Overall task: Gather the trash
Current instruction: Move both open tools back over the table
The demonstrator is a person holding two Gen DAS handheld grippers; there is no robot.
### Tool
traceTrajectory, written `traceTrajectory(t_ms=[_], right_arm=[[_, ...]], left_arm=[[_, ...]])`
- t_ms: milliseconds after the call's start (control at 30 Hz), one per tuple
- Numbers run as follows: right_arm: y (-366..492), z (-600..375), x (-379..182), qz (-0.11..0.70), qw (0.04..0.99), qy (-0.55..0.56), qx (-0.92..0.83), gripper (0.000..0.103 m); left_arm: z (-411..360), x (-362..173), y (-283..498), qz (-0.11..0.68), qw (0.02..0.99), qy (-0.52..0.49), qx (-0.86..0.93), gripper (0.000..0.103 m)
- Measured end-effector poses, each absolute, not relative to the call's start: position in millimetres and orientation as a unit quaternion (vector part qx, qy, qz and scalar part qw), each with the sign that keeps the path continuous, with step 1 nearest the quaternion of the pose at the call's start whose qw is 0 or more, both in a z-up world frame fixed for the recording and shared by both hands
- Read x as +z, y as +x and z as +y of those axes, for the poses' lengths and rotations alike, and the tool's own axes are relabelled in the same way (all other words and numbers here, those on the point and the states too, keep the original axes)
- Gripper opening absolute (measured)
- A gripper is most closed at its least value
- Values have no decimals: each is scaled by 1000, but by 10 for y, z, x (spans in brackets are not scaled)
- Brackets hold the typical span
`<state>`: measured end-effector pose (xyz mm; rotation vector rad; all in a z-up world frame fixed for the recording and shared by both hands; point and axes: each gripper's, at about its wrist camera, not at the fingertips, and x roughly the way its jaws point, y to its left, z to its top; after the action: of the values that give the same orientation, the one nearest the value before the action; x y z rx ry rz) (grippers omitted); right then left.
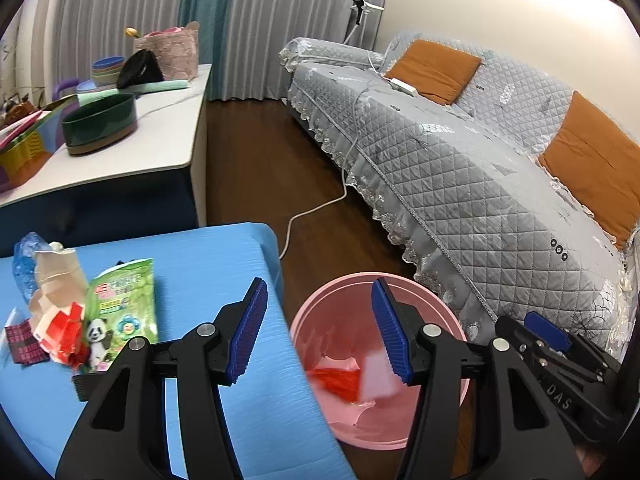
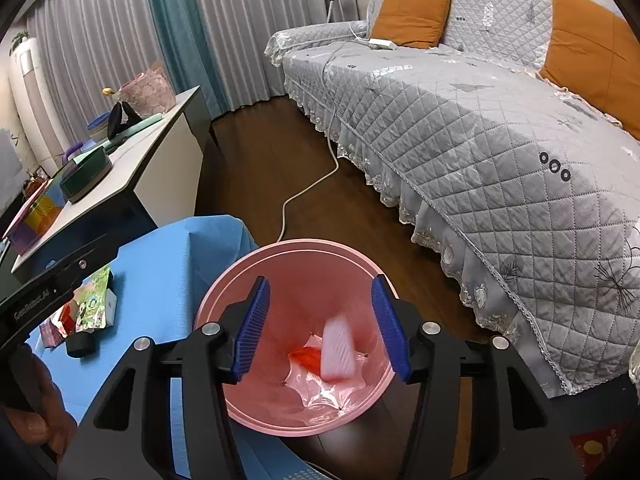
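Trash [image 1: 76, 312] lies heaped at the bench's [image 1: 224, 264] left end; a white piece [image 2: 338, 350] and red wrapper [image 2: 308, 358] sit in the pink bin [image 2: 224, 300]. Loose wrappers could slip or scatter when pinched, I judge. Both tools, left [image 1: 320, 330] and right [image 2: 322, 328], gape wide, holding nothing.

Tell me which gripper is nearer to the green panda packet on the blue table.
Left. The left gripper hangs open over the table edge, beside the green panda packet. The right gripper is open above the pink bin, off the table.
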<state>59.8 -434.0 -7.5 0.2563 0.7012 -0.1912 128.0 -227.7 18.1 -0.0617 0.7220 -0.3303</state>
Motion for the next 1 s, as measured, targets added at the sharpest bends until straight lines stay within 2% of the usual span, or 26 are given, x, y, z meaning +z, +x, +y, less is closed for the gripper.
traceTrajectory(t_ms=[400,833,933,1000], right_arm=[[465,-3892,186,287,950,93,-76,54],[387,-3125,337,262,962,72,-6,53],[394,-2926,341,261,962,74,18,52],[402,-2821,336,262,961,77,32,46]], left_arm=[[-1760,421,956,327,934,-32,-141,54],[-699,686,551,299,949,-33,-92,54],[-440,722,489,293,953,-29,-78,54],[-254,738,455,290,954,-28,-68,54]])
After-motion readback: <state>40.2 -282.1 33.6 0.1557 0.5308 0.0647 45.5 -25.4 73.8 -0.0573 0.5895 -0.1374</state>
